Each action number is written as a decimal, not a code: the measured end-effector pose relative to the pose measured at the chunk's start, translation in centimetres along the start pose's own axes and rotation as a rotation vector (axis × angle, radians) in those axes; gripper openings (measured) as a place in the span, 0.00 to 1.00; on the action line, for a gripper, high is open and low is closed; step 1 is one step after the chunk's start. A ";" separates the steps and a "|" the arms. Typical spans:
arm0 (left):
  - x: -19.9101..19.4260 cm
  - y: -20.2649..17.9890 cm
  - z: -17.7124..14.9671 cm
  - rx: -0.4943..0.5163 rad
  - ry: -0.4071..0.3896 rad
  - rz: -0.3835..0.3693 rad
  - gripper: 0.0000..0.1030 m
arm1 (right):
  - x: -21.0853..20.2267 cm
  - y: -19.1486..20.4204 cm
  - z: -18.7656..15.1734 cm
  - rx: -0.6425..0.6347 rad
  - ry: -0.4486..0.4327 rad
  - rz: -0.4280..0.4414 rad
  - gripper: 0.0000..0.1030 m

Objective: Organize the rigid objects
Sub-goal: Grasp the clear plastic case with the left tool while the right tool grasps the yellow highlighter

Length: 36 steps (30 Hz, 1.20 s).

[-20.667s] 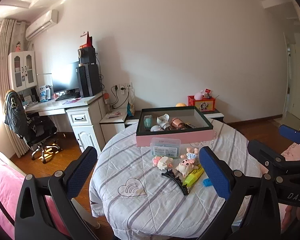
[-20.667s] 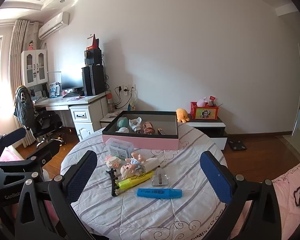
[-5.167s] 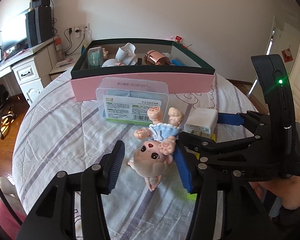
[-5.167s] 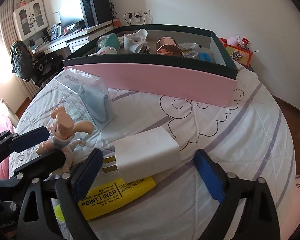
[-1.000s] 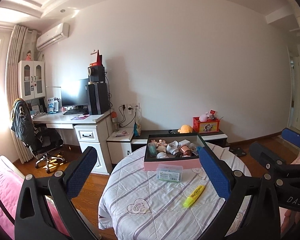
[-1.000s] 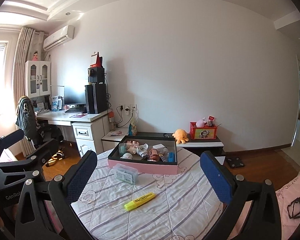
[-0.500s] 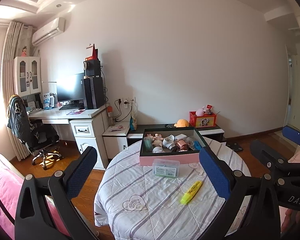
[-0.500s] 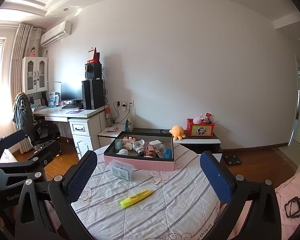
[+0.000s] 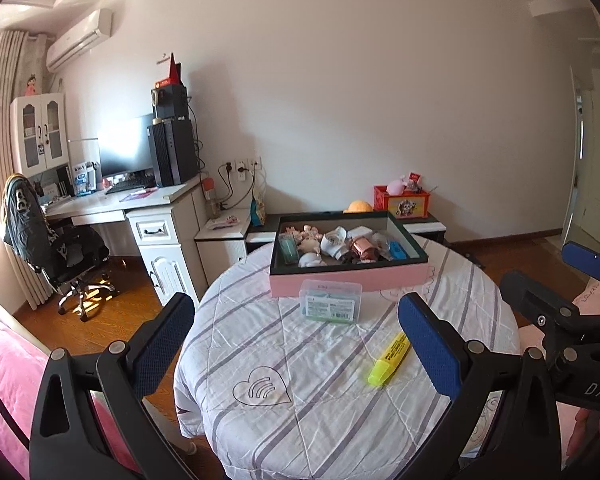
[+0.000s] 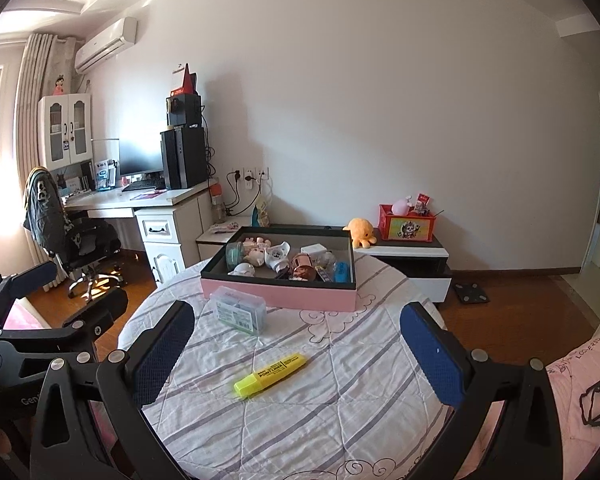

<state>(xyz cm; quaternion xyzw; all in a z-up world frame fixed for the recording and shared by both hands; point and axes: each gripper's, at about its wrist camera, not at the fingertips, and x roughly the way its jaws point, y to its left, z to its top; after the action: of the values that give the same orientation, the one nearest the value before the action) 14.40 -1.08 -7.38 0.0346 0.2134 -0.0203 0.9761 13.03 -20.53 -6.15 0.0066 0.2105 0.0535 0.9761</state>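
Observation:
A pink box with a dark rim (image 9: 348,276) (image 10: 278,294) sits at the far side of the round table and holds several small items: a doll, cups, a white charger, a blue marker. A clear plastic case (image 9: 331,306) (image 10: 240,314) leans in front of it. A yellow highlighter (image 9: 390,360) (image 10: 271,372) lies alone on the striped cloth. My left gripper (image 9: 296,344) hovers open and empty, back from the table. My right gripper (image 10: 298,346) is likewise open and empty, with the highlighter below and between its fingers.
The round table (image 9: 260,420) carries a white striped cloth. To the left are a white desk (image 9: 156,216) with a monitor and an office chair (image 9: 56,248). A low cabinet (image 10: 404,256) with an orange plush toy and a red box stands behind the table.
Both grippers have come slightly closer to the table and tilted down over the last second. Since 5 s ago the doll and the white charger have gone from the cloth into the box.

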 end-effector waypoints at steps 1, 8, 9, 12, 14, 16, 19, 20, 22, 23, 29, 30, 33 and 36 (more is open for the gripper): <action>0.8 0.1 -0.5 -0.002 0.018 -0.008 1.00 | 0.8 0.0 -0.4 0.000 0.020 0.002 1.00; 6.7 0.9 -3.9 0.001 0.172 -0.026 1.00 | 7.7 -0.5 -4.2 0.028 0.209 0.015 1.00; 7.3 1.1 -4.2 -0.001 0.186 -0.018 1.00 | 8.8 -0.5 -4.9 0.032 0.238 0.017 1.00; 9.2 2.0 -5.0 -0.020 0.228 -0.006 1.00 | 12.2 0.0 -6.6 0.056 0.326 0.036 1.00; 10.2 2.6 -5.4 -0.029 0.247 0.007 1.00 | 13.9 0.5 -7.5 0.067 0.364 0.055 1.00; 11.2 3.1 -5.8 -0.031 0.266 0.018 1.00 | 15.5 1.4 -8.2 0.074 0.402 0.070 1.00; 12.4 3.9 -6.4 -0.037 0.287 0.028 1.00 | 17.8 2.4 -9.0 0.076 0.449 0.078 1.00; 12.7 4.1 -6.5 -0.042 0.294 0.027 1.00 | 18.6 2.6 -9.3 0.074 0.469 0.078 1.00; 13.5 4.4 -6.8 -0.049 0.307 0.025 1.00 | 19.5 3.0 -9.4 0.059 0.487 0.077 1.00; 13.8 4.4 -6.9 -0.049 0.314 0.023 1.00 | 19.8 3.2 -9.5 0.039 0.490 0.084 1.00; 15.4 3.3 -6.8 -0.037 0.335 -0.017 1.00 | 19.6 0.5 -9.0 -0.035 0.485 0.094 0.49; 15.6 2.9 -6.7 -0.035 0.338 -0.032 1.00 | 19.4 -0.5 -8.8 -0.028 0.482 0.085 0.41; 16.7 1.4 -6.3 -0.019 0.349 -0.071 1.00 | 19.5 -2.9 -8.6 -0.009 0.478 0.072 0.27; 18.1 -0.5 -5.8 0.008 0.353 -0.090 1.00 | 19.7 -4.2 -8.3 0.000 0.469 0.056 0.27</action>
<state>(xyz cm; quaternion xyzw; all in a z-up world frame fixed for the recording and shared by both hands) 28.42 -1.53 -20.24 0.0318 0.3826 -0.0586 0.9215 27.92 -22.71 -21.97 -0.0001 0.4312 0.0809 0.8986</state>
